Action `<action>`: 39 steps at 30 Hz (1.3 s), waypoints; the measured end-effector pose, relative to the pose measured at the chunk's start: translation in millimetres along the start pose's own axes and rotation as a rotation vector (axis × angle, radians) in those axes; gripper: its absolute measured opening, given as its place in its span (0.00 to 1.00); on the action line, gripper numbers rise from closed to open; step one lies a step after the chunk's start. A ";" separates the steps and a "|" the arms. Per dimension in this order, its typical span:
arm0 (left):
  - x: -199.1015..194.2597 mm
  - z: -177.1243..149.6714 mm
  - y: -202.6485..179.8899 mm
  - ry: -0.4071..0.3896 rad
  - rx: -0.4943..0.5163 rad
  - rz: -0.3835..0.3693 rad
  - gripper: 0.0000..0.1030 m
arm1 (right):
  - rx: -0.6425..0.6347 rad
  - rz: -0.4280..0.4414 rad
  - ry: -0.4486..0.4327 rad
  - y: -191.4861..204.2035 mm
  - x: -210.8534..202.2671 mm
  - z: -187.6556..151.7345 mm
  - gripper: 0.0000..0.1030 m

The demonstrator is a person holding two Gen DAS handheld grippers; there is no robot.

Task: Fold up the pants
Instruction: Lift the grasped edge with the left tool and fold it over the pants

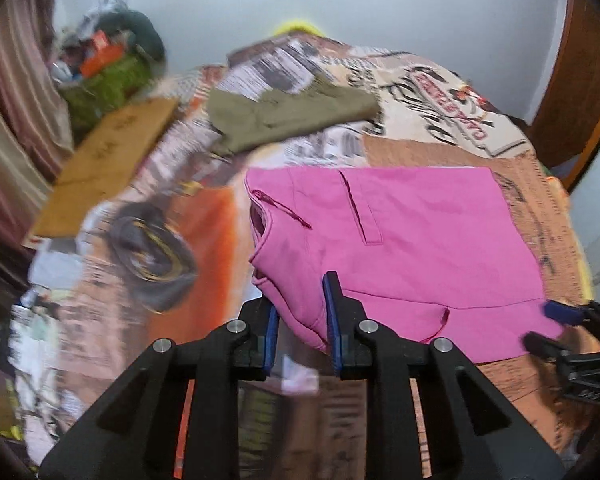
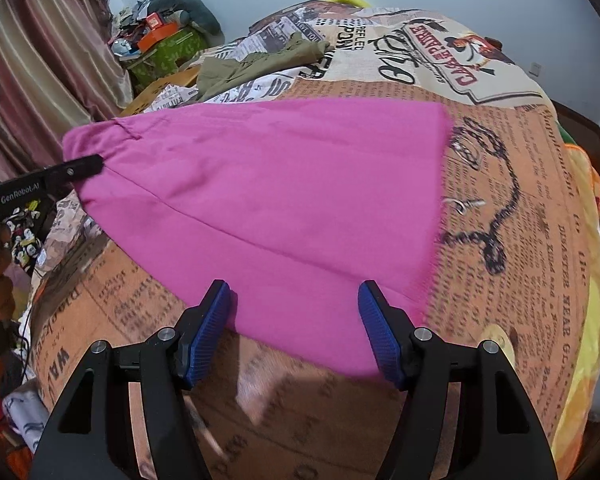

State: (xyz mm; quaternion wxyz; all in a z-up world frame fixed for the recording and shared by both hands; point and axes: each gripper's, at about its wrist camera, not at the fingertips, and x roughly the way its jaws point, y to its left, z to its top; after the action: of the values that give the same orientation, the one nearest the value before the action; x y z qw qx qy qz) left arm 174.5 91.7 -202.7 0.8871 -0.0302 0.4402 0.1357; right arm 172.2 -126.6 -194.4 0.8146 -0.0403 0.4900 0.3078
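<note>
Pink cotton pants (image 2: pixel 268 184), folded flat on the newspaper-print bedspread (image 2: pixel 540 208), pinched at the waist corner between the nearly closed left tongs (image 1: pixel 302 316), probably for another fold, with the right tongs (image 2: pixel 296 328) spread wide, ungripping, over the near hem.

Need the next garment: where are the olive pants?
In both views, the olive pants lie crumpled on the bedspread beyond the pink pants, toward the wall.
</note>
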 end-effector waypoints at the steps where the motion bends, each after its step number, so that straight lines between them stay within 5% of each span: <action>1: -2.6 -0.4 1.7 -0.014 0.009 0.025 0.21 | 0.003 -0.005 0.001 -1.6 -1.8 -2.6 0.61; 8: -18.4 6.6 -4.7 -0.064 0.097 0.045 0.20 | 0.085 -0.009 -0.006 -20.8 -9.3 -16.4 0.61; 20: -53.3 41.9 -72.3 -0.180 0.192 -0.139 0.17 | 0.097 -0.011 -0.013 -19.3 -7.8 -16.9 0.61; 29: -54.5 53.6 -120.2 -0.163 0.255 -0.273 0.14 | 0.102 0.001 -0.017 -23.9 -6.4 -15.1 0.61; 39: -24.8 50.5 -159.5 -0.056 0.282 -0.382 0.11 | 0.105 0.011 -0.021 -25.9 -6.8 -13.7 0.61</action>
State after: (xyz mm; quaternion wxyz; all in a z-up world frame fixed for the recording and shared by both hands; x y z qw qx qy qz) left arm 241.8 -58.1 -162.8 0.9040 0.0153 0.4162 -0.0965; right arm 173.3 -155.6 -202.0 0.8190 0.0083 0.4970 0.2865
